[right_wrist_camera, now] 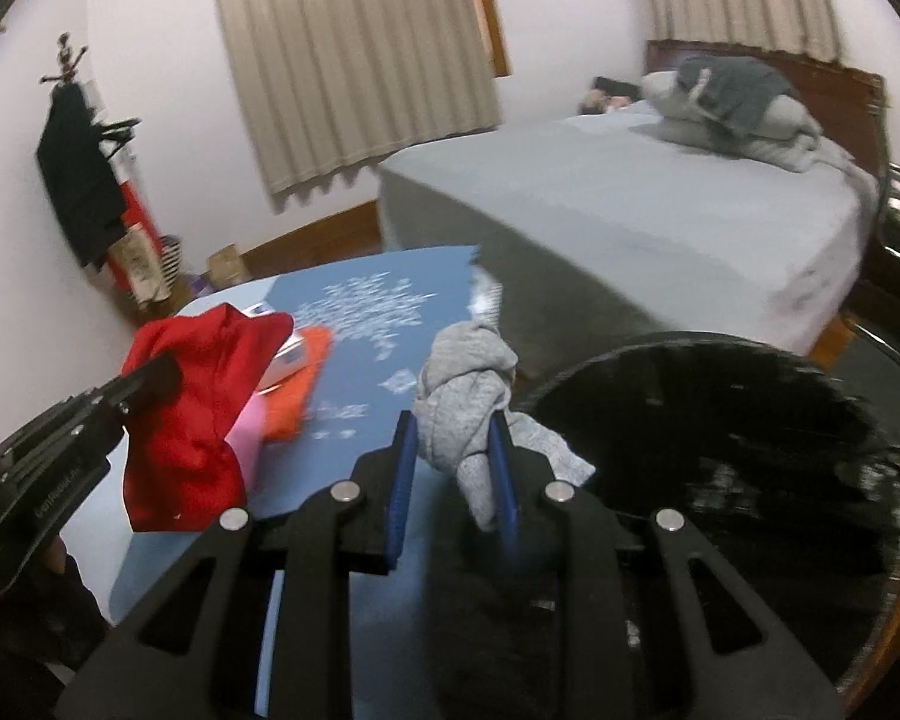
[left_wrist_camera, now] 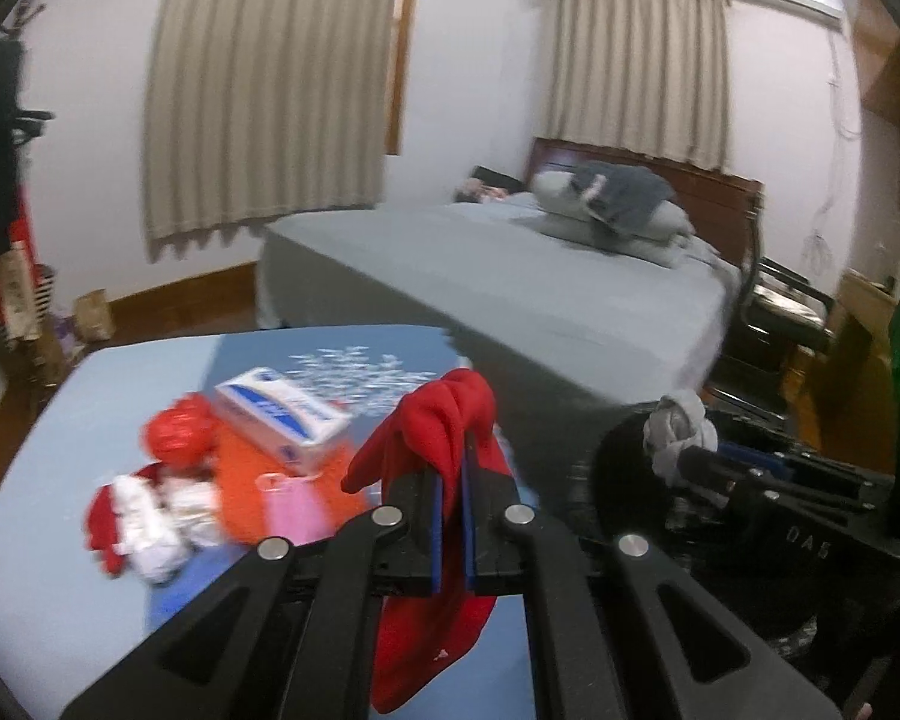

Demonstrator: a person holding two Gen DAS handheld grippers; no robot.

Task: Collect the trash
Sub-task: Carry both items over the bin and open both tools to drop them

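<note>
Left gripper (left_wrist_camera: 452,516) clamped tight on crumpled red cloth (left_wrist_camera: 444,420), lifted above blue table (left_wrist_camera: 42,420); right gripper (right_wrist_camera: 453,468) pinching knotted grey cloth (right_wrist_camera: 468,384) beside round black bin (right_wrist_camera: 720,420). Carry both over bin mouth, release once clear inside rim

A soft matt red cloth (left_wrist_camera: 444,420) and a knitted grey cloth (right_wrist_camera: 468,384) hang over a smooth blue tabletop (left_wrist_camera: 42,420); the round black bin (right_wrist_camera: 750,420) looks glossy.
</note>
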